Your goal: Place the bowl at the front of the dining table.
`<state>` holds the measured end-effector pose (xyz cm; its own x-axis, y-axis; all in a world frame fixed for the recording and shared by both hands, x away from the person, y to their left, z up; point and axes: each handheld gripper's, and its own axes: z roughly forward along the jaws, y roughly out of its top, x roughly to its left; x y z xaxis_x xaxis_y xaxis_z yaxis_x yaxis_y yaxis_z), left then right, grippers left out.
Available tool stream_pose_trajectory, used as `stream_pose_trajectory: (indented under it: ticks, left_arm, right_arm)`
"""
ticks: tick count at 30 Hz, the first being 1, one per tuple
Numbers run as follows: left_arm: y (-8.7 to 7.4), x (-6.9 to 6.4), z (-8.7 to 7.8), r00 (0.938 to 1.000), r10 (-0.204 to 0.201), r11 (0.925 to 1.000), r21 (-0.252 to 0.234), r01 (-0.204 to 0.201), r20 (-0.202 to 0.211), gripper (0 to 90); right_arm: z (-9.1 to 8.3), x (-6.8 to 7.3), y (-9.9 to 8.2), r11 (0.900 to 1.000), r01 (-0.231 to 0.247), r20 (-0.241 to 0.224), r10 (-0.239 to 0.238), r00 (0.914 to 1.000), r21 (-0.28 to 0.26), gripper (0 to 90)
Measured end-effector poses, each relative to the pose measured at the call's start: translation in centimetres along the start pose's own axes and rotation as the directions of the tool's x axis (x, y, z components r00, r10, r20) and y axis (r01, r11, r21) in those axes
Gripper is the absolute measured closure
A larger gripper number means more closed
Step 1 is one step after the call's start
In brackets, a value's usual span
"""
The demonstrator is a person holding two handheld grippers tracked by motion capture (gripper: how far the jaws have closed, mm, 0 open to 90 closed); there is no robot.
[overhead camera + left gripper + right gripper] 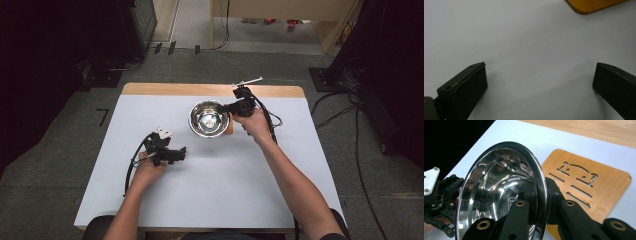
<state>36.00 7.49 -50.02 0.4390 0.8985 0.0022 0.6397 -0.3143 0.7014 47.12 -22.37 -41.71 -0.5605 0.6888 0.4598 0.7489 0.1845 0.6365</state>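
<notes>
Now bowl: shiny steel, round, empty, tilted; rim pinched between right gripper jaws, wooden board just beyond. Left gripper jaws wide apart, nothing between.

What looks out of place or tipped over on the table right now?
The steel bowl is not sitting flat: the right gripper is clamped on its rim, one jaw inside and one outside, holding it tilted above the wooden board. Nothing looks spilled or damaged. The left gripper hangs open over bare table.
</notes>
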Motion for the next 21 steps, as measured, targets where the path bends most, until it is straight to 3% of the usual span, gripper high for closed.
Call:
stream_pose_trajectory:
  ticks: [6,13,21]
  left_arm:
    - [0.0,0.0,0.0,1.0,0.0,1.0,0.0,0.0,0.001,0.0]
    - [0.0,0.0,0.0,1.0,0.001,1.0,0.0,-0.001,0.0,0.0]
    - [0.0,0.0,0.0,1.0,0.001,1.0,0.0,-0.001,0.0,0.0]
  right_arm:
    - [-0.2,-0.2,0.4,0.9997,-0.008,-0.001,0.008,1.0,-0.021,83.5]
    - [0.3,-0.4,0.3,1.0,-0.004,0.007,0.004,1.0,0.002,83.5]
    - [0.6,-1.4,0.3,0.9994,-0.023,0.014,0.024,0.9996,-0.026,83.6]
